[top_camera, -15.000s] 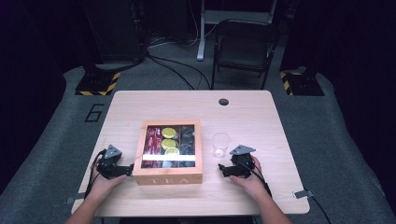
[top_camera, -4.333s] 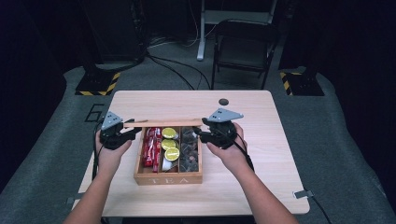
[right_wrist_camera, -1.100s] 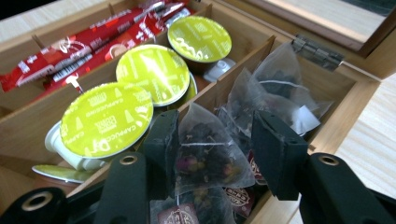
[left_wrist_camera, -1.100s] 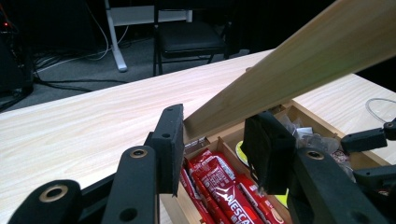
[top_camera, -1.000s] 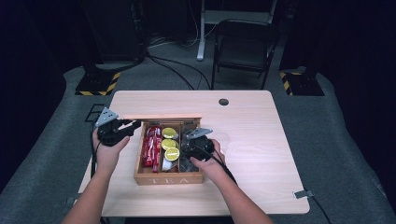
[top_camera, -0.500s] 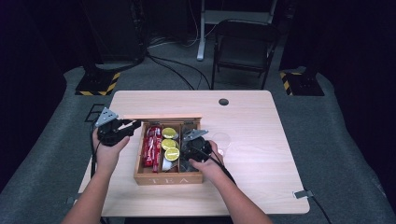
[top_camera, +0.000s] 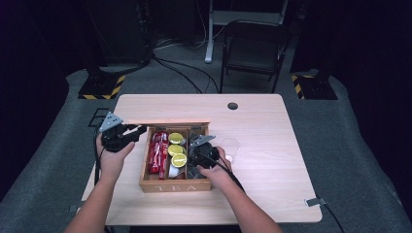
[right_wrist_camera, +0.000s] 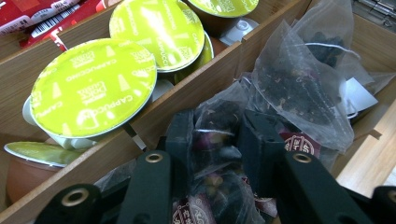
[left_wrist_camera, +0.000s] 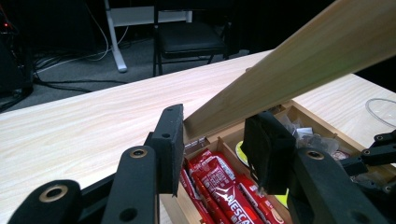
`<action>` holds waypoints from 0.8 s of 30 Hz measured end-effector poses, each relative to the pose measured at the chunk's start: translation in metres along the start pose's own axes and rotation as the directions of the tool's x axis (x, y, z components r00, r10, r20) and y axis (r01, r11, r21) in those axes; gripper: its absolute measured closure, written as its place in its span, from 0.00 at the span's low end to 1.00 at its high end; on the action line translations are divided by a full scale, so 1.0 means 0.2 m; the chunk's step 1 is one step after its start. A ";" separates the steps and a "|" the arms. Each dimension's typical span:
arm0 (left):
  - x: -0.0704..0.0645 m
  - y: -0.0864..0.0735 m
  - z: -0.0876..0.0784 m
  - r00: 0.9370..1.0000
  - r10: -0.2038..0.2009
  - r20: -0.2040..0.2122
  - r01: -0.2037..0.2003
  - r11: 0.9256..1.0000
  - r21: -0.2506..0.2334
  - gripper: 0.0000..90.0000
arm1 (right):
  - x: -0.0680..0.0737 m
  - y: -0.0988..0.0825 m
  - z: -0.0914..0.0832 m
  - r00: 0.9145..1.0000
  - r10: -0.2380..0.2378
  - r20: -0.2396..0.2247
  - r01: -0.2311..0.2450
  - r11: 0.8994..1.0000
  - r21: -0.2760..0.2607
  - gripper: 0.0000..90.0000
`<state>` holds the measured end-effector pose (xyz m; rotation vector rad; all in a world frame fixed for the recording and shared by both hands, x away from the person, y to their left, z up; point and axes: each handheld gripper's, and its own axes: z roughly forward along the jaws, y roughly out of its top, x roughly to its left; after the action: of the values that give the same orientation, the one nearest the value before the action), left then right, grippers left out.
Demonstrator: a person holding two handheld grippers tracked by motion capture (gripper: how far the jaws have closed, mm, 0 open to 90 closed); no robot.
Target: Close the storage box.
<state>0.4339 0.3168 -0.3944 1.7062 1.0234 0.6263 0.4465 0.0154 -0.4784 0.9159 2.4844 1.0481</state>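
Note:
A wooden tea box stands on the table. Its lid is raised, and my left gripper is shut on the lid's left corner. From the left gripper view, that lid slants up from between my left gripper's pads. My right gripper dips into the box's right compartment. Its jaws have just been closing, and my right gripper now squeezes a mesh tea bag. More tea bags lie beyond it.
Red Nescafe sachets fill the left compartment and green-lidded capsules the middle one. A wooden divider runs close beside the right jaws. A clear glass stands just right of the box. A chair stands beyond the table.
The right gripper has settled slightly lower in the right compartment. The left gripper and the raised lid have stayed where they were.

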 end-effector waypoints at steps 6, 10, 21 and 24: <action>0.00 0.00 0.00 1.000 0.002 0.000 -0.002 1.000 0.001 0.65 | 0.01 0.00 -0.02 1.000 0.011 0.003 -0.011 1.000 -0.001 0.78; 0.00 0.00 0.00 1.000 0.001 0.001 -0.001 1.000 0.000 0.65 | 0.00 0.01 -0.04 1.000 -0.003 0.001 0.003 1.000 -0.019 0.79; 0.00 0.00 0.00 1.000 0.004 -0.002 -0.004 1.000 -0.002 0.65 | 0.01 0.03 -0.14 1.000 0.020 -0.016 -0.022 0.995 -0.093 0.79; 0.00 0.00 0.00 1.000 0.003 -0.002 -0.003 1.000 0.003 0.65 | 0.01 0.04 -0.17 1.000 0.016 -0.023 -0.018 0.994 -0.107 0.79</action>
<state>0.4329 0.3165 -0.3947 1.7104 1.0233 0.6286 0.4313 0.0031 -0.4500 0.8993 2.4153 1.1907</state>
